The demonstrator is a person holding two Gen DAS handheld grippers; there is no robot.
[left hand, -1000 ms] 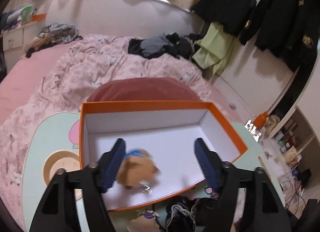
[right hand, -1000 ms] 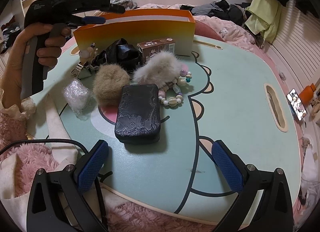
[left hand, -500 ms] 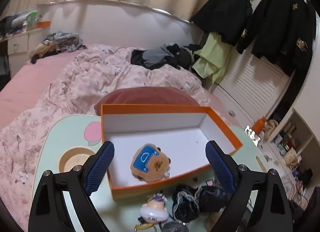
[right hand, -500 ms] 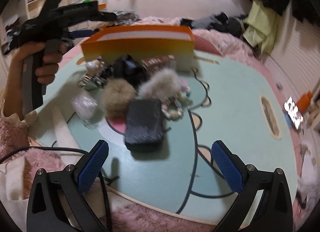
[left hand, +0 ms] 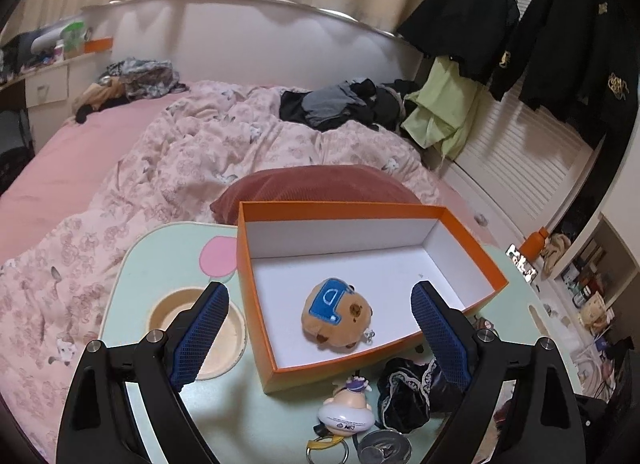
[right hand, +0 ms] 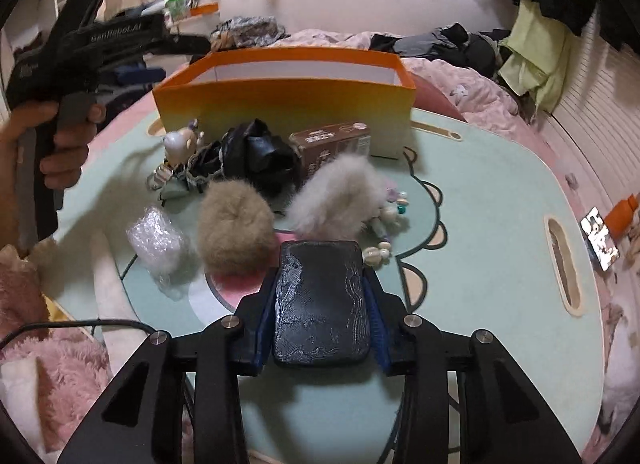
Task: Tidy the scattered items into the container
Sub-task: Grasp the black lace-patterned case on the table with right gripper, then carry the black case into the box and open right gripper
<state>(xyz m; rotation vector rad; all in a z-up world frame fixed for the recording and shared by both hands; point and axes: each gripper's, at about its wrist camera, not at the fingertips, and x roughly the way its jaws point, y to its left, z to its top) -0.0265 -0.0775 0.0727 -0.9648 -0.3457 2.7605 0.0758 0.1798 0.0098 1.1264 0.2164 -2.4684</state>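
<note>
The right gripper (right hand: pixel 320 322) has just closed its jaws on the black case (right hand: pixel 320 304), at 6 o'clock from the orange box (right hand: pixel 284 100). The left gripper (left hand: pixel 320 338), jaws apart and empty, has released the plush (left hand: pixel 336 314) inside; transfer follows.

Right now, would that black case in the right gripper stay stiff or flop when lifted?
The black case probably stays stiff: its edges look straight and boxy between the right gripper, whose jaws have just closed on its sides. The embossed surface likely gives some grip. It looks flat, so it is unlikely to roll.
</note>
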